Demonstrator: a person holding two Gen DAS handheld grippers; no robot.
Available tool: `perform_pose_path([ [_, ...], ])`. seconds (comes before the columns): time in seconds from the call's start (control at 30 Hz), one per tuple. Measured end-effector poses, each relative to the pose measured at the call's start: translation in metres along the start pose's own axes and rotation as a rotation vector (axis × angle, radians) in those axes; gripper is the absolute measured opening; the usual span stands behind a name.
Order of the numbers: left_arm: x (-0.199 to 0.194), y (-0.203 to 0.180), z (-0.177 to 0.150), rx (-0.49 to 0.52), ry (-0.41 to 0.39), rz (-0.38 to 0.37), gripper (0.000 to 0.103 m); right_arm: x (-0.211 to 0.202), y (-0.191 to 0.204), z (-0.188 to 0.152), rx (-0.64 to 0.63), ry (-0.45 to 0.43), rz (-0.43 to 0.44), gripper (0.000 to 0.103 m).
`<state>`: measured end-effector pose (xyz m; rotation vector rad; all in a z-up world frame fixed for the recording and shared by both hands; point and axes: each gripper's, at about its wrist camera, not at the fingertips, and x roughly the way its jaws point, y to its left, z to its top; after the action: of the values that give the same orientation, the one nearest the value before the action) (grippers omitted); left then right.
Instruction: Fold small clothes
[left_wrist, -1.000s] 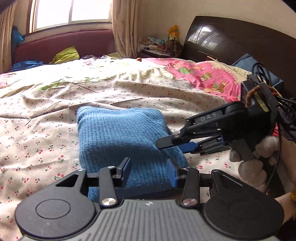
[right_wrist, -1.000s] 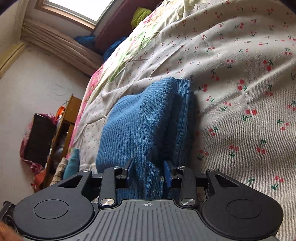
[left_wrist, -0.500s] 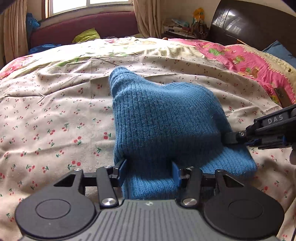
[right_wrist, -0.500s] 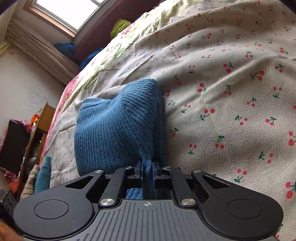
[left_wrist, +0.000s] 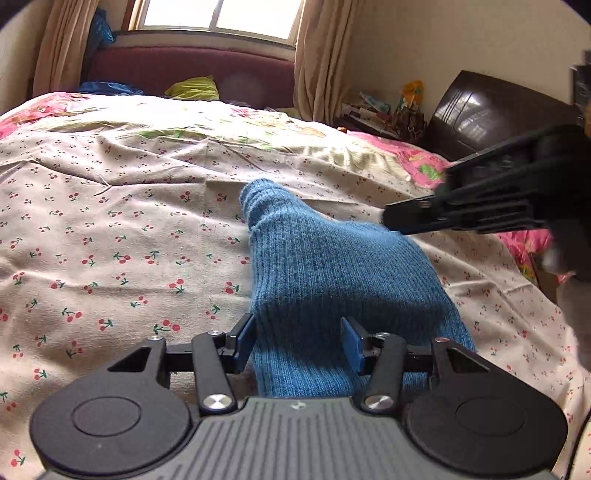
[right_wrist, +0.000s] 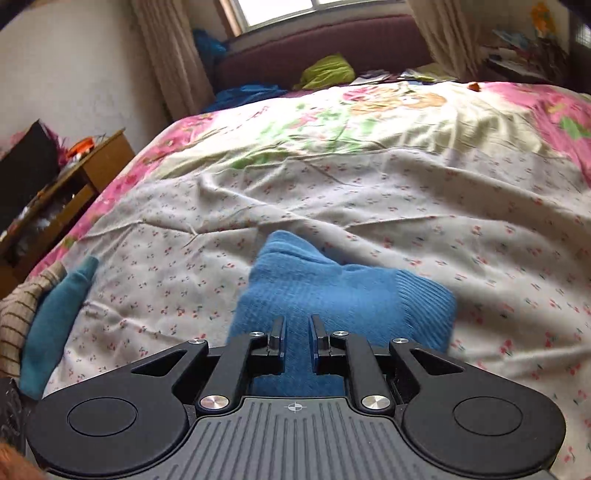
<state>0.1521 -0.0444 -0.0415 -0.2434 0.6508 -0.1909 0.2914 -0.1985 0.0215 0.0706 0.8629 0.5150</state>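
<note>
You have 1 blue knit, folded on the bed, and both grippers are off it.

From the left: your left gripper (left_wrist: 297, 341) hangs over the near end of the knit (left_wrist: 332, 280) with its fingers (left_wrist: 243, 341) spread wide, 1 on each side of the cloth's near end, gripping nothing. Your right gripper (right_wrist: 296, 341) sits above the same knit (right_wrist: 332, 291), fingers (right_wrist: 277, 336) apart by a narrow gap, nothing pinched; in the left view it shows side-on above the knit's far right edge. The fold looks done or nearly so, though 1 corner sticks up at the far end. Next, I judge, press that corner flat or move the bundle aside. Count: 1 knit on the cherry sheet (left_wrist: 110, 240), 2 grippers, 1 teal garment (right_wrist: 55, 321) at the bed's left edge.
</note>
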Motion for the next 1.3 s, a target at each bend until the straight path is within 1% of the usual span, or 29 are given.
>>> perform_pose_path([
  [0.1,-0.001,0.006,0.0,-0.018,-0.038,-0.017,0.06,0.054,0.018,0.022,0.003,0.072,0.002,0.015],
  [0.13,0.0,0.008,-0.001,-0.021,-0.038,-0.025,0.06,0.07,0.02,0.026,0.001,0.085,-0.007,0.015],
  [0.2,0.008,0.013,-0.006,-0.035,0.001,-0.053,0.06,0.101,0.024,0.033,-0.004,0.119,-0.035,0.015],
  [0.27,0.019,0.017,-0.012,-0.049,0.053,-0.061,0.059,0.127,0.031,0.034,-0.034,0.157,-0.06,0.014],
  [0.3,0.022,0.019,-0.014,-0.052,0.067,-0.06,0.059,0.138,0.034,0.033,-0.045,0.172,-0.077,0.014],
  [0.37,0.024,0.025,-0.012,-0.073,0.081,-0.074,0.059,0.144,0.036,0.032,-0.036,0.178,-0.083,0.014],
  [0.47,0.023,0.035,-0.011,-0.132,0.097,-0.106,0.059,0.131,0.033,0.033,-0.011,0.159,-0.083,0.014],
  [0.53,0.019,0.037,-0.01,-0.143,0.099,-0.11,0.059,0.105,0.031,0.037,0.005,0.112,-0.082,0.015],
  [0.6,0.013,0.035,-0.009,-0.136,0.09,-0.103,0.059,0.074,0.03,0.032,0.001,0.061,-0.088,0.015],
  [0.67,0.005,0.034,-0.006,-0.127,0.065,-0.095,0.059,0.045,0.029,0.021,-0.018,0.027,-0.091,0.015],
  [0.73,-0.003,0.032,0.001,-0.112,0.026,-0.079,0.059,0.017,0.025,0.002,-0.041,0.015,-0.105,0.015],
  [0.83,-0.004,0.026,0.019,-0.064,-0.028,-0.039,0.059,-0.01,0.011,-0.028,-0.016,-0.02,-0.127,0.015],
  [0.93,0.01,0.018,0.043,-0.055,-0.027,-0.032,0.06,-0.018,-0.001,-0.052,0.026,-0.023,-0.135,0.015],
  [1.03,0.03,0.012,0.051,-0.022,0.007,0.001,0.06,-0.02,-0.012,-0.071,0.072,-0.023,-0.134,0.015],
  [1.07,0.037,0.01,0.05,-0.005,0.033,0.028,0.06,-0.017,-0.017,-0.079,0.102,-0.008,-0.135,0.015],
  [1.1,0.044,0.009,0.047,0.009,0.062,0.046,0.06,-0.012,-0.022,-0.087,0.136,0.02,-0.114,0.015],
  [1.13,0.049,0.008,0.04,0.02,0.093,0.057,0.062,-0.008,-0.027,-0.098,0.167,0.044,-0.085,0.015],
  [1.17,0.052,0.009,0.032,0.023,0.107,0.063,0.066,-0.004,-0.029,-0.106,0.173,0.057,-0.072,0.015],
  [1.23,0.051,0.011,0.024,0.018,0.099,0.066,0.072,-0.007,-0.025,-0.116,0.153,0.03,-0.087,0.013],
  [1.3,0.043,0.012,0.025,0.024,0.096,0.083,0.074,-0.02,-0.022,-0.116,0.181,-0.012,-0.062,0.015],
])
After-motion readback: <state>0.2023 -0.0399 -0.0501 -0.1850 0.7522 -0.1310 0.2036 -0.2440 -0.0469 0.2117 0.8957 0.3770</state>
